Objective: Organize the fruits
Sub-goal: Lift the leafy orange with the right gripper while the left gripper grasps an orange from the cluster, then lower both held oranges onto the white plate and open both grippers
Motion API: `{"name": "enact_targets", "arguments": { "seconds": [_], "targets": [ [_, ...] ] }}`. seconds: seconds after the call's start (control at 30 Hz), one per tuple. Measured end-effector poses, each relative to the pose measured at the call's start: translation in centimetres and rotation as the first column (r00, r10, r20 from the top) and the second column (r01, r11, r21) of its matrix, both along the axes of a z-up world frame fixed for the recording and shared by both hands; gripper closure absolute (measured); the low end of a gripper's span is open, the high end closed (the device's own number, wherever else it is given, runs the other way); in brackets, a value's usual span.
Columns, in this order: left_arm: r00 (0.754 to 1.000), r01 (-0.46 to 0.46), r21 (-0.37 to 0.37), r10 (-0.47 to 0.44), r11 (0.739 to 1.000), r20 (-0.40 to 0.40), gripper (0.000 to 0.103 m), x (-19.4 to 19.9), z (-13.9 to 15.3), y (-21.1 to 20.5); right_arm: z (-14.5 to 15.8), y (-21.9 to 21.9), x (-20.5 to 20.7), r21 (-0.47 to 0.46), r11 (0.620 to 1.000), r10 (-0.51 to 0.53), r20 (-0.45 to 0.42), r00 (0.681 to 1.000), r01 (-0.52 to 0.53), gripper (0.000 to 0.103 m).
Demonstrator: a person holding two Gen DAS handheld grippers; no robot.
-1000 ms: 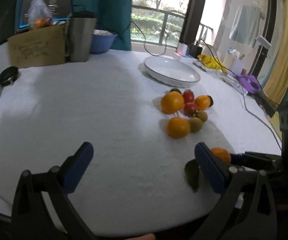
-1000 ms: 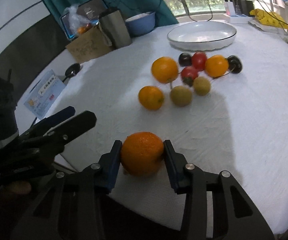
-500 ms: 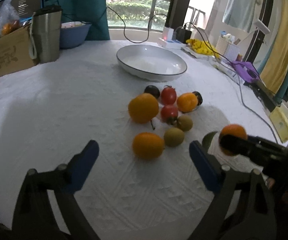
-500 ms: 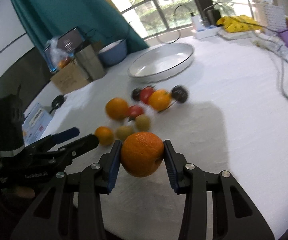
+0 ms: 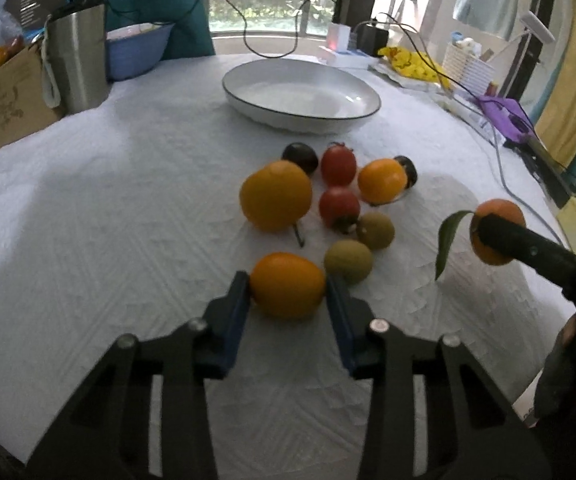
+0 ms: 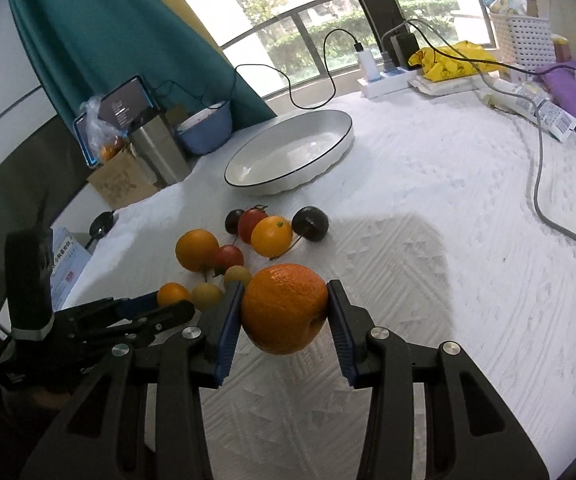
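Since a second ago my left tongs [image 5: 287, 298] have swung in and are closing round the near orange [image 5: 287, 284] on the desk [image 5: 127, 200]; my right tongs [image 6: 284, 316] pinch a leafy orange [image 6: 283, 308] aloft. Squeezing off-centre could roll it into the lime-green fruit [image 5: 348, 261] just beside.

Loose fruits [image 5: 340, 204] clustered on cloth — white dish [image 5: 302, 96] behind

My left gripper [image 5: 287, 295] points steeply down, its blue-padded jaws closing on a small smooth orange fruit [image 5: 287, 284] — pads touching both sides. My right gripper [image 6: 284, 312] tilts down more gently, clamped on a round, pebbly-skinned orange [image 6: 283, 308] held off the surface.
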State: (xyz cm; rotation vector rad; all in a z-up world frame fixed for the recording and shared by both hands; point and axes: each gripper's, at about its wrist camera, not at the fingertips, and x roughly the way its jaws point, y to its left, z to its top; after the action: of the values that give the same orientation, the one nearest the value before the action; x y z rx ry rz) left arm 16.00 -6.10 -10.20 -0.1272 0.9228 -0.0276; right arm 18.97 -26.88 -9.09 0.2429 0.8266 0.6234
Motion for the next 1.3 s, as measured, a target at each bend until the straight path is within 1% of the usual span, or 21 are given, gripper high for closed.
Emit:
{"name": "enact_targets", "arguments": {
  "seconds": [0.13,0.2,0.37,0.53,0.83,0.97,1.13,1.3],
  "targets": [
    [1.0,-0.01,0.0,0.01,1.0,0.017,0.063,0.0,0.5,-0.2,0.3,-0.3,0.5,0.008,1.0,0.008,0.007,1.0,-0.009,0.059],
    [0.999,-0.02,-0.018,0.021,1.0,0.03,0.063,0.2,1.0,0.0,0.7,-0.4,0.7,0.012,1.0,0.016,0.018,1.0,-0.016,0.059],
    [0.995,-0.04,-0.015,0.041,0.999,0.094,0.063,1.1,2.9,0.9,1.4,0.0,2.0,0.007,0.999,0.032,0.049,0.998,-0.032,0.059],
    [0.99,-0.038,-0.02,0.041,0.999,0.137,0.063,2.7,4.4,2.0,2.4,0.5,3.8,0.004,0.999,0.031,0.081,0.996,-0.032,0.059],
    [0.981,0.018,-0.056,-0.007,0.998,0.192,0.063,6.7,5.6,3.2,4.2,2.5,7.2,-0.03,0.999,0.029,0.131,0.991,-0.025,0.059],
    [0.98,0.059,-0.083,-0.041,0.995,0.196,0.063,8.8,5.4,3.7,4.7,3.8,8.7,-0.059,0.998,0.038,0.138,0.99,-0.03,0.059],
    [0.975,0.109,-0.085,-0.09,0.99,0.201,0.063,11.4,5.3,3.9,4.8,5.1,10.4,-0.079,0.996,0.041,0.133,0.99,-0.031,0.059],
    [0.972,0.138,-0.095,-0.116,0.986,0.203,0.063,13.7,5.0,4.1,4.7,6.4,12.1,-0.1,0.994,0.049,0.129,0.99,-0.036,0.059]
  ]
}}
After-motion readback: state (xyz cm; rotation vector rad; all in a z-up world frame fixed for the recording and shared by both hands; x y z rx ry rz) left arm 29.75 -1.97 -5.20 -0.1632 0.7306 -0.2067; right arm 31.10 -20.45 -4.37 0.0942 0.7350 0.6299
